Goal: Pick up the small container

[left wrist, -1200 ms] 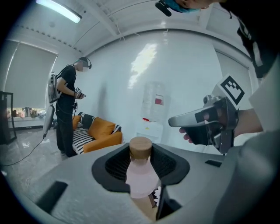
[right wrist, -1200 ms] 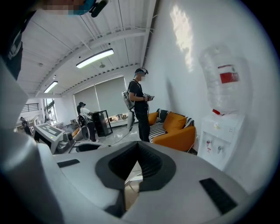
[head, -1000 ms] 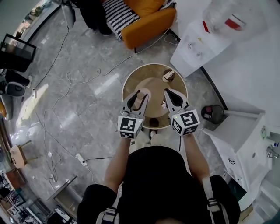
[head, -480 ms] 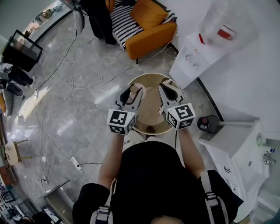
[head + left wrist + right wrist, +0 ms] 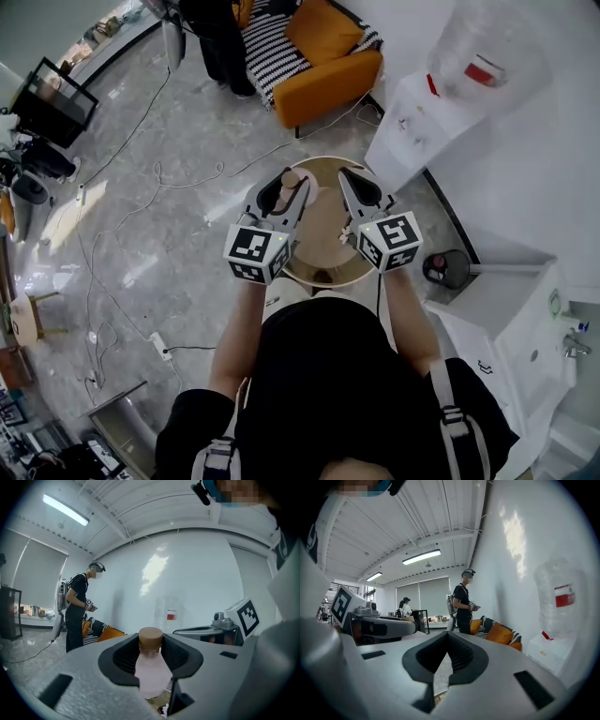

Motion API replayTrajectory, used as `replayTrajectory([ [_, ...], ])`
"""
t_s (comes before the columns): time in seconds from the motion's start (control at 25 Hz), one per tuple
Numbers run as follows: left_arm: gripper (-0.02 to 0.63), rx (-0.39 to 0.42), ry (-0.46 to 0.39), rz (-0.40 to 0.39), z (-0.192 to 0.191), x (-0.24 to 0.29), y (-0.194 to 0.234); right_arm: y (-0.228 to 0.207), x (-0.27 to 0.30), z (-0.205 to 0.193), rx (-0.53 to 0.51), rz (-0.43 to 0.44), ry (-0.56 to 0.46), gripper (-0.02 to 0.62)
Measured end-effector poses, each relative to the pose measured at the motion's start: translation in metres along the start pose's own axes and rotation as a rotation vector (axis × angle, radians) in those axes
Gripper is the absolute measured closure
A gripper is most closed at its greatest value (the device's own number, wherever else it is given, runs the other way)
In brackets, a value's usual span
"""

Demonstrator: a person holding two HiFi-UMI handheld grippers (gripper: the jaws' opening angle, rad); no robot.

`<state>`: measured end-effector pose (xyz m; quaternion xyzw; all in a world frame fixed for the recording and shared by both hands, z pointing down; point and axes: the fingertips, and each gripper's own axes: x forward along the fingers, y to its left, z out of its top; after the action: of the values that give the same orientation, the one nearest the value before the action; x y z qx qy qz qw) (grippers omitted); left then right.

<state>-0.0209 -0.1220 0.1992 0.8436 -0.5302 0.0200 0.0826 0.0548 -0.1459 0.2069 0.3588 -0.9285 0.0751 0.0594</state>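
Note:
The small container is a pale pink bottle (image 5: 151, 672) with a brown cap, upright between the left gripper's pads. My left gripper (image 5: 151, 640) is shut on its neck and body. In the head view the bottle (image 5: 292, 178) is held by the left gripper (image 5: 286, 187) over the far left part of the round wooden table (image 5: 323, 267). My right gripper (image 5: 347, 178) hovers beside it over the table's right part. In its own view the right gripper (image 5: 447, 633) has its tips together with nothing between them.
An orange armchair (image 5: 328, 66) with a striped cushion stands beyond the table. A white cabinet (image 5: 417, 108) carrying a water jug (image 5: 478, 47) is at the far right. Cables (image 5: 178, 173) run over the floor at left. A dark bin (image 5: 441, 267) sits right of the table. Another person (image 5: 77, 606) stands farther off.
Both grippers have risen above the table, and the left one has carried the pink bottle up and towards the far rim. The right gripper stays beside it.

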Motion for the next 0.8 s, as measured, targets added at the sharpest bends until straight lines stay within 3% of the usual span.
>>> replayTrajectory([
  [0.8,0.463,-0.001,0.0,0.019,-0.0037,-0.0091,-0.0039,0.0066,-0.0078,-0.0023,-0.008,0.017,0.008,0.592],
])
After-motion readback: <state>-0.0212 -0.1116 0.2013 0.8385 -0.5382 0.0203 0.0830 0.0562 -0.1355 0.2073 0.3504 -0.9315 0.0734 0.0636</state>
